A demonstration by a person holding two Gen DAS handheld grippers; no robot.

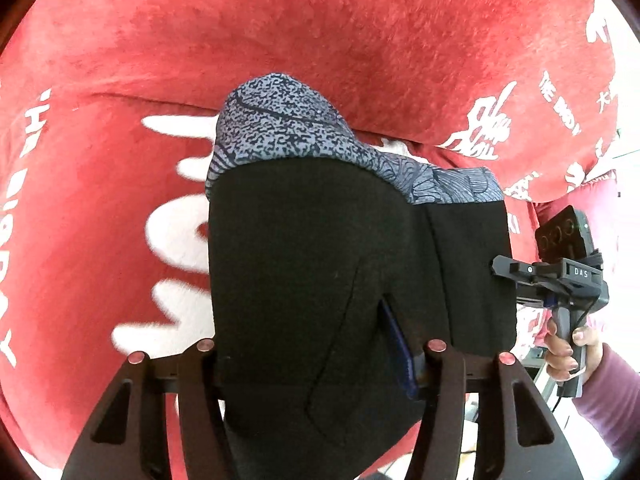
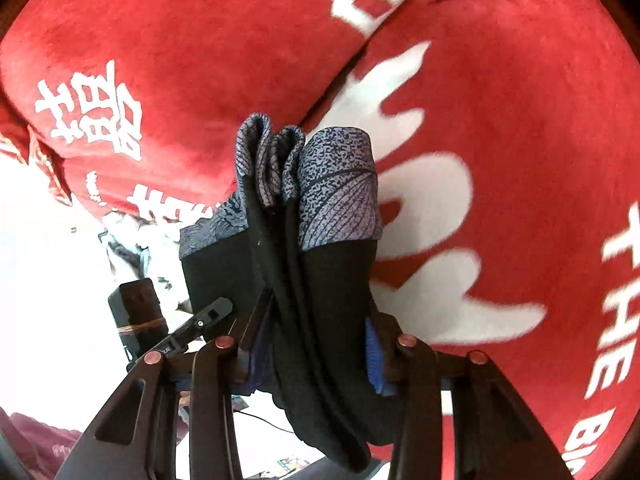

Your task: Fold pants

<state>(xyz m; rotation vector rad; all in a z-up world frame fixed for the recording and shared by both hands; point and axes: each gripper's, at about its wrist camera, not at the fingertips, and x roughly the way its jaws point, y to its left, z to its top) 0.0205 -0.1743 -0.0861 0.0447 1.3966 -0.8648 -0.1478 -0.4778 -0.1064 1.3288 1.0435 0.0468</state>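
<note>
now pants [image 1: 320, 272] (folded), inside left claw [image 1: 316, 352]

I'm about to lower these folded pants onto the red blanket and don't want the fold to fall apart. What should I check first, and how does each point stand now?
1. Left gripper clamped on the pants: ok, black fabric sits between its fingers.
2. Right gripper clamped on the pants: ok, several layers pass between its fingers.
3. Layers stacked: ok, the patterned cuffs lie together at the far end.
4. Fold edges even: cannot tell.
5. Landing spot on the red blanket: ok, bare beyond the pants.
6. Pants lifted clear of the blanket: cannot tell.
</note>
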